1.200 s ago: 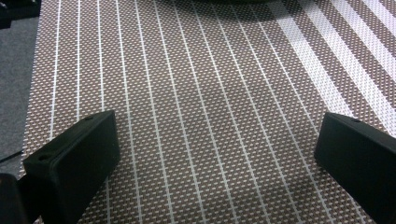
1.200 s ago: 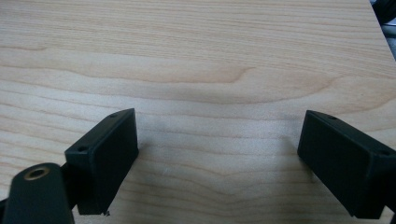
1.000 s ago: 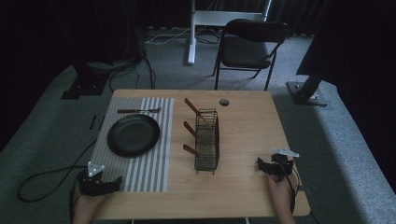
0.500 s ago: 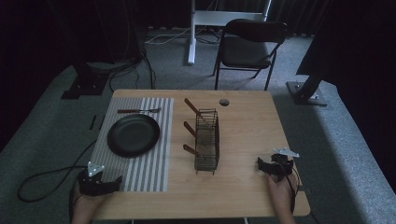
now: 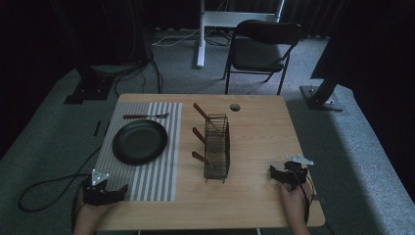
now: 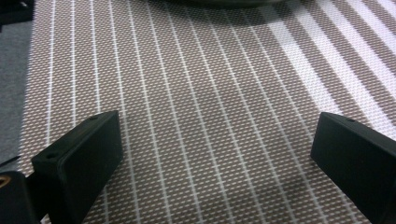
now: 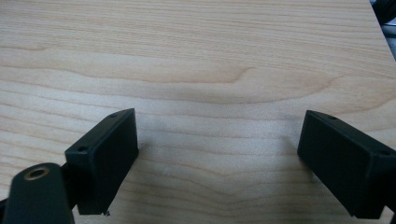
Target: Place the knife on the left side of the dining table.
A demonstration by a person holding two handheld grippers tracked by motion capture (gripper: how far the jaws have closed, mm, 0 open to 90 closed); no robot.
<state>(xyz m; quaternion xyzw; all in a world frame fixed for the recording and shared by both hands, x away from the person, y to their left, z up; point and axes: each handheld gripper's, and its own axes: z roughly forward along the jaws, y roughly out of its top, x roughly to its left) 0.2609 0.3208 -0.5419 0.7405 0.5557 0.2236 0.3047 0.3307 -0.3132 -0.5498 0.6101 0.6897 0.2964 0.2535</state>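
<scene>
High view: both tongs, left (image 5: 120, 190) and right (image 5: 272, 172), gape wide and empty; nearest, seemingly matte, black plate (image 5: 140, 142).

left gripper (image 5: 120, 190): held low at the near left of the surface (image 5: 254, 142), grey three-cornered plate on top, cable trailing off to the left; jaws spread wide with nothing between them; in the left gripper view both black fingers (image 6: 79, 158) rise from the bottom corners, well apart. left hand (image 5: 90, 218): grips the body from behind, forearm entering from the bottom edge. right gripper (image 5: 272, 174): held low at the near right, plate on top, pointing left; jaws spread wide, nothing between them. right hand (image 5: 295, 205): wrapped round the rear of the gripper, forearm entering from the bottom edge
</scene>
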